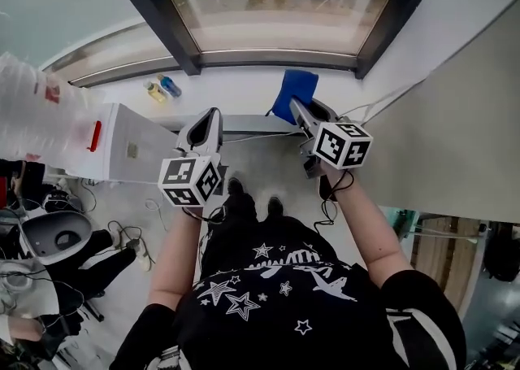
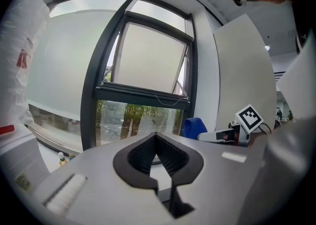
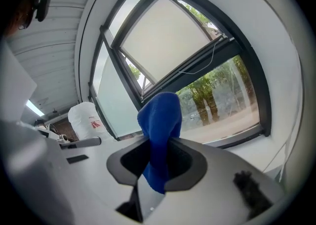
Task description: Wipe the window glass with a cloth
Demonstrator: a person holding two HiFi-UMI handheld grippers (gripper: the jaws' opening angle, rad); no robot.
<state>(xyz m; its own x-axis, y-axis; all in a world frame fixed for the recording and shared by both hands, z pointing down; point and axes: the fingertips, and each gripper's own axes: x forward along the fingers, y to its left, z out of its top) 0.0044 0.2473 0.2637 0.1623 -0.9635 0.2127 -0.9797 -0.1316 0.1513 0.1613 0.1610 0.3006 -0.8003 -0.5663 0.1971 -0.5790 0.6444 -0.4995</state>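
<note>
The window's lower glass pane (image 1: 276,10) lies ahead in a dark frame, above a white sill. My right gripper (image 1: 302,112) is shut on a blue cloth (image 1: 294,93), which sticks up from the jaws, short of the glass. In the right gripper view the cloth (image 3: 160,115) rises from between the jaws in front of the lower pane (image 3: 217,100). My left gripper (image 1: 207,120) is level with it to the left, jaws together and holding nothing. In the left gripper view, the left gripper (image 2: 157,137) points at the pane (image 2: 133,120), with the cloth (image 2: 193,127) to the right.
Two small bottles (image 1: 162,88) stand on the sill at the left. A white cabinet (image 1: 134,145) and a plastic-wrapped bundle (image 1: 32,108) stand to my left. A pale wall panel (image 1: 455,141) closes the right side. Above the lower pane, a sash (image 2: 148,56) is tilted open. Cables lie on the floor.
</note>
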